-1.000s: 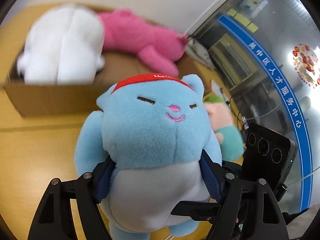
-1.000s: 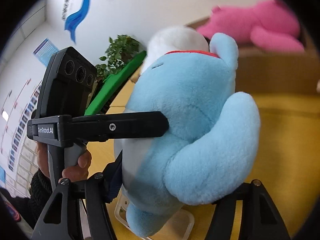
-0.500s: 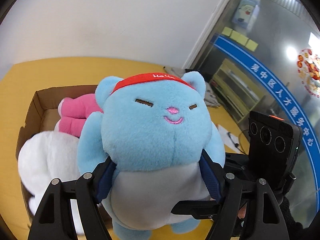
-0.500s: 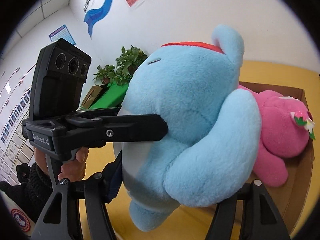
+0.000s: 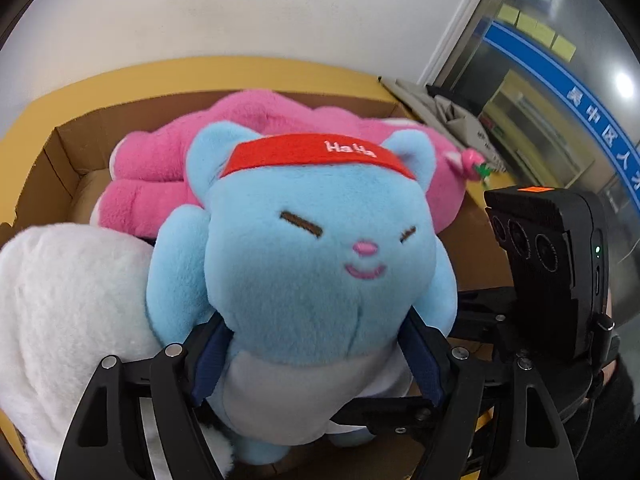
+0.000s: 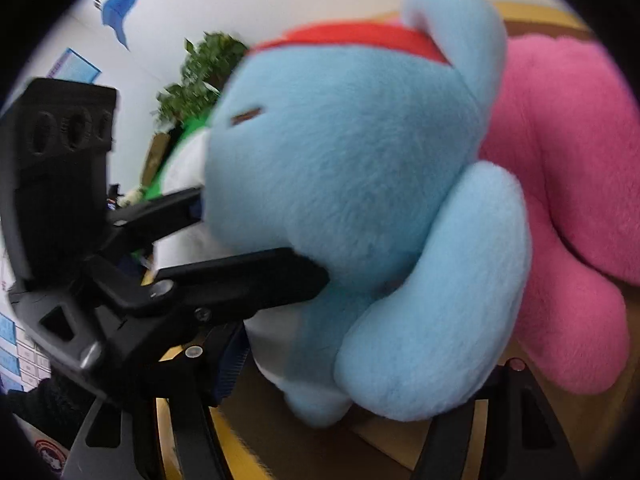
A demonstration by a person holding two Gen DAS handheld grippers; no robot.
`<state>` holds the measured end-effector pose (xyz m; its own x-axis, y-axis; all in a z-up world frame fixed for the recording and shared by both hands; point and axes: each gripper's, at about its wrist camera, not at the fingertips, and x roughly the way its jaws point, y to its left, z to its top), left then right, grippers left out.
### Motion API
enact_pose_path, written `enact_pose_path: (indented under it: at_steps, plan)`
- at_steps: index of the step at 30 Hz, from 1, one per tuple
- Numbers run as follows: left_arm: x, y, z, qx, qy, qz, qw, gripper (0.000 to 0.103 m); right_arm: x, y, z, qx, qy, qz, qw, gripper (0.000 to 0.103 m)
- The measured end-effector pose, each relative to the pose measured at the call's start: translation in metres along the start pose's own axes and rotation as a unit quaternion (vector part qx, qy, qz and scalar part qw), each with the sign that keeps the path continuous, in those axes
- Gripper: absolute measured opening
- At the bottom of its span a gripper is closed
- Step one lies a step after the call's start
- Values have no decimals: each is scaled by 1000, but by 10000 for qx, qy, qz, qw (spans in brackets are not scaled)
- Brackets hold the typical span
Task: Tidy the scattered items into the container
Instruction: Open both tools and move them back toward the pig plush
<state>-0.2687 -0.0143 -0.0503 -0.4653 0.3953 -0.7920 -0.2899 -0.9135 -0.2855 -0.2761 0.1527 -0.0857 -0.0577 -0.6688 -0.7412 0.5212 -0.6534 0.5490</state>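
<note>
The light-blue plush bear with a red headband [image 5: 316, 264] has travelled from beside the brown cardboard box [image 5: 60, 152] to over it, both hand-held grippers, left [image 5: 316, 364] and right [image 6: 356, 372], clamping it; pink [image 5: 168, 168] and white [image 5: 60, 300] plush toys already inside, release remains.

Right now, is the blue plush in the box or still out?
Not in yet. The blue plush is clamped between both grippers, left and right, above the box, over the pink and white plushes.
</note>
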Motion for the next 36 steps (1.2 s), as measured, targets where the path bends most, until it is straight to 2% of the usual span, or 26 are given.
enact_pose_path:
  at_steps: [2,4,5,7,9,11,13,15,17,20,22,24,26,31,36]
  plan:
    - [-3,2,-2,-166,-52,-98,9998,82,-4,-1,-4,24,-33,-41,10000,67]
    - [-8,2,-6,-230,-60,-165,9996,82,-11,5,-9,-75,-2,-229,9997,81]
    - [-12,0,-8,-226,-71,-184,9995,84,-17,9,-14,-169,4,-384,9991,83]
    - [-23,-5,-12,-182,-140,-134,9996,85,-32,16,-23,-366,-32,-627,9974,84]
    - [-45,-7,-16,-165,-356,-53,9992,85,-52,19,-34,-455,-174,-697,9964,84]
    - [-78,-8,-20,-161,-796,97,9966,89,-78,21,-41,-486,-547,-730,9946,84]
    - [-105,-6,-22,-240,-1130,214,9931,100,-105,29,-44,-431,-1089,-731,9904,84]
    - [-124,-4,-24,-282,-1294,294,9908,103,-124,35,-37,-275,-1603,-656,9845,84]
    - [-133,-4,-27,-193,-1316,494,9899,103,-136,39,-35,-198,-1904,-801,9782,84]
    - [-144,-2,-39,-9,-1315,890,9873,103,-131,62,-39,-162,-2169,-1116,9697,84]
    - [-148,-3,-50,55,-1310,995,9864,103,-123,70,-43,-159,-2235,-1538,9623,86]
    - [-151,-5,-62,42,-1357,1130,9843,103,-109,92,-28,-118,-2290,-2010,9524,88]
    - [-151,-9,-74,27,-1373,1233,9828,103,-105,109,-53,19,-2336,-2402,9422,89]
    - [-147,-20,-98,-38,-1256,1301,9835,103,-102,132,-90,134,-2358,-3070,9219,89]
    - [-155,-35,-111,42,-1270,1224,9843,103,-106,153,-110,24,-2392,-3367,9107,89]
